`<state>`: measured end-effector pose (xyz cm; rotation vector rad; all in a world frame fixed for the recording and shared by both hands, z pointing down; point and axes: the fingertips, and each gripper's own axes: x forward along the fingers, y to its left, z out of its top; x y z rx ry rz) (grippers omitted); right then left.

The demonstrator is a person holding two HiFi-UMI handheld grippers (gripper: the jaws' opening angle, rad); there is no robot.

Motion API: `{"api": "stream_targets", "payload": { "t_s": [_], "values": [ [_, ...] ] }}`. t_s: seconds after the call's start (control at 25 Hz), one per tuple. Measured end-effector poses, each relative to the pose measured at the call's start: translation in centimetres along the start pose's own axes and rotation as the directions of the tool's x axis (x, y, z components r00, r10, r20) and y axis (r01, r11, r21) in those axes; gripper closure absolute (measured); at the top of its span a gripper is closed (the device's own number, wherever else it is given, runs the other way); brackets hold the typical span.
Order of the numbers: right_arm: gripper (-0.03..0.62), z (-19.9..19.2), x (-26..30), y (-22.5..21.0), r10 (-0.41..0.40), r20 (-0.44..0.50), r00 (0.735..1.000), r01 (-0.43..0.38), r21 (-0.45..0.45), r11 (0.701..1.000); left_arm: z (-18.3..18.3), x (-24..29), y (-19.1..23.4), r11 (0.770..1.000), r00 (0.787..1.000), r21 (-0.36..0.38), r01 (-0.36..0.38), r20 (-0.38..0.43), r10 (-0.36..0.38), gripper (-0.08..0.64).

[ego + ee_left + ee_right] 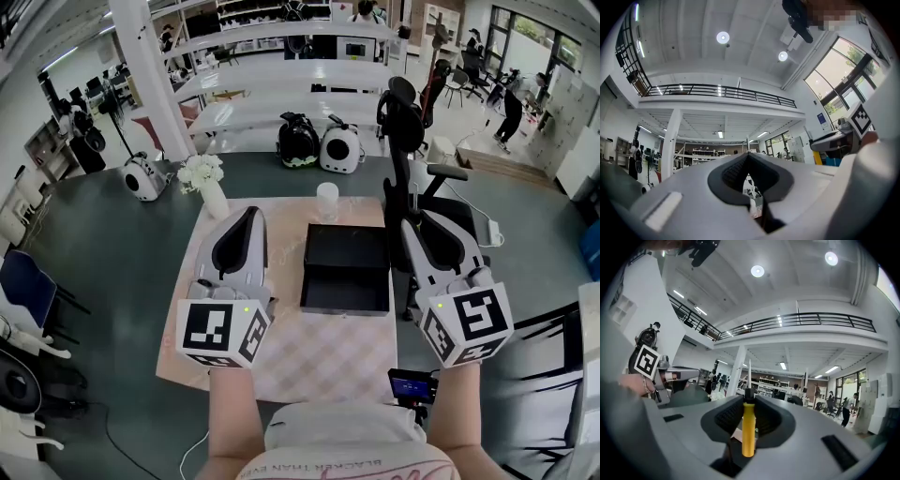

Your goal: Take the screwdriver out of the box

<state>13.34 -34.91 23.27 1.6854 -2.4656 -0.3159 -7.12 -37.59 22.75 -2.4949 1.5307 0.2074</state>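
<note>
Upside-down print on my pale pink cloth shirt [356, 464] reads roughly "BLACKER THAN EV"; the rest is cut off.

A dark grey-green tabletop [103, 234] stands in a high white hall, with a black office chair [403, 117] at its right edge, a white column [150, 84] beyond its far edge, a railed mezzanine [717, 91] overhead, round ceiling lamps [723, 37] lit, and tall windows [839, 75] bright with daylight.

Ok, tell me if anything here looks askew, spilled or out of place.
Nothing stands out. The black box lies open on the checked mat, the flower vase stands upright, nothing is spilled. The yellow-handled screwdriver is out of the box, clamped upright in the right tongs.
</note>
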Motion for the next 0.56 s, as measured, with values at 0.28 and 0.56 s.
{"api": "stream_targets", "payload": {
  "t_s": [0.28,0.56],
  "values": [
    [0.511,1.7,-0.7,-0.1,-0.022,0.039,0.999,0.022,-0.001,1.000,0.9,-0.5,0.1,1.000,1.000,0.002,-0.006,0.020,0.006,0.549],
    [0.511,2.6,-1.1,-0.2,-0.032,0.063,0.997,0.032,-0.001,0.999,1.8,-0.9,0.6,1.000,0.999,0.002,-0.028,0.038,0.028,0.549]
  ]
}}
